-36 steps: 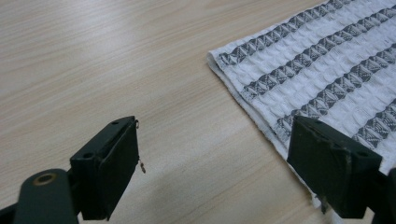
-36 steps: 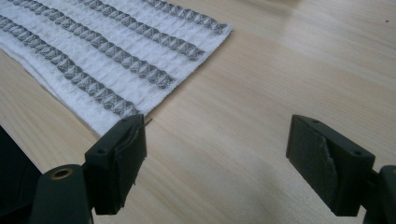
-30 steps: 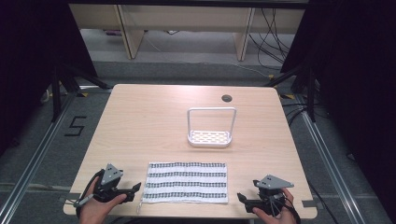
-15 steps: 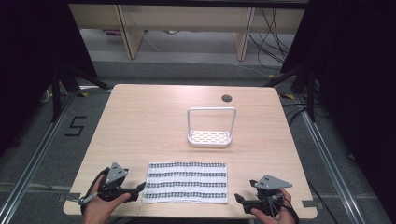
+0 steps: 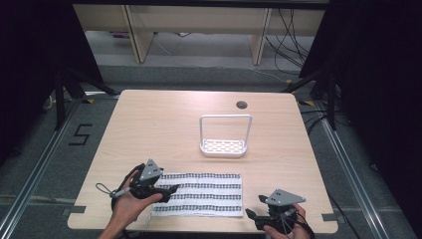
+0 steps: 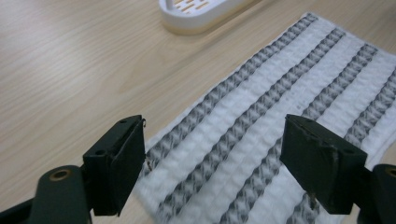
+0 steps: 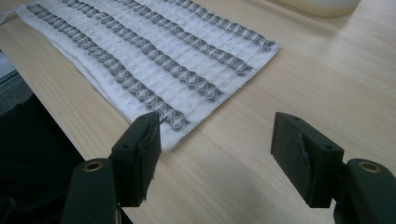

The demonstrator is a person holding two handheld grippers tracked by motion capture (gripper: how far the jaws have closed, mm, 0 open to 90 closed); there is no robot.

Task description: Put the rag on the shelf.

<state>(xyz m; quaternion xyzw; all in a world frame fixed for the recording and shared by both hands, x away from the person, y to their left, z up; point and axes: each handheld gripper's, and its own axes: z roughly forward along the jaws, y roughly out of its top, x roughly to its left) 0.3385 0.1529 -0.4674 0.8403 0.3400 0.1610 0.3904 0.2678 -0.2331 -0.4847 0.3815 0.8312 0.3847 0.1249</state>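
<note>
A white towel with dark grey stripes (image 5: 199, 193) lies flat near the table's front edge. My left gripper (image 5: 171, 188) is open, its jaws spread just over the towel's left end (image 6: 243, 135). My right gripper (image 5: 250, 215) is open too, low over the bare wood beside the towel's near right corner (image 7: 173, 137). Neither gripper holds anything. A white rack with an upright handle (image 5: 224, 135) stands behind the towel, and its base (image 6: 201, 11) reaches into the top of the left gripper view.
The light wooden table (image 5: 149, 124) has a round cable hole (image 5: 242, 105) at the back. Its front edge (image 7: 70, 135) runs close beside my right gripper, with dark floor beyond. Shelving and cables lie on the floor behind the table.
My left gripper has moved right, from beside the towel onto its left end. My right gripper has shifted slightly left towards the towel's near right corner.
</note>
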